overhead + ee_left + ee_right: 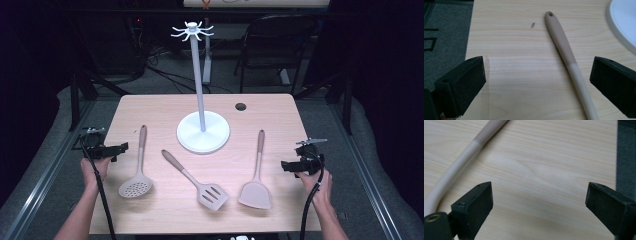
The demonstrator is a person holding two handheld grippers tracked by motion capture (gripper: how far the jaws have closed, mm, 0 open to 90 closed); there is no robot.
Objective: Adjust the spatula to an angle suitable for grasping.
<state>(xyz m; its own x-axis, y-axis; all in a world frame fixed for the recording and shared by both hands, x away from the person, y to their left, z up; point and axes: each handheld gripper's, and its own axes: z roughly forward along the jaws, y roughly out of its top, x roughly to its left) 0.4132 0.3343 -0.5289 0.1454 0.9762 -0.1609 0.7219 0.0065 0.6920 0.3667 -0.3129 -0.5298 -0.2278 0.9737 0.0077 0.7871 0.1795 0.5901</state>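
Note:
Three beige utensils lie on the wooden table (165, 107): a round skimmer (136, 186) at the left, a slotted turner (212, 195) in the middle and a solid spatula (256, 194) at the right. Behind them stands a white hook stand (202, 131). At the table's left edge my left gripper (121, 147) is open and empty; the skimmer's handle (564, 47) runs between its jaws on the table. My right gripper (284, 165) is open and empty near the right edge, with the spatula's handle (471, 147) to its left.
A round cable hole (240, 106) sits in the table's back right. The stand's white base (624, 22) lies close to the right of the left gripper. Dark floor and metal rails (365, 175) flank the table; a chair (272, 45) stands behind it.

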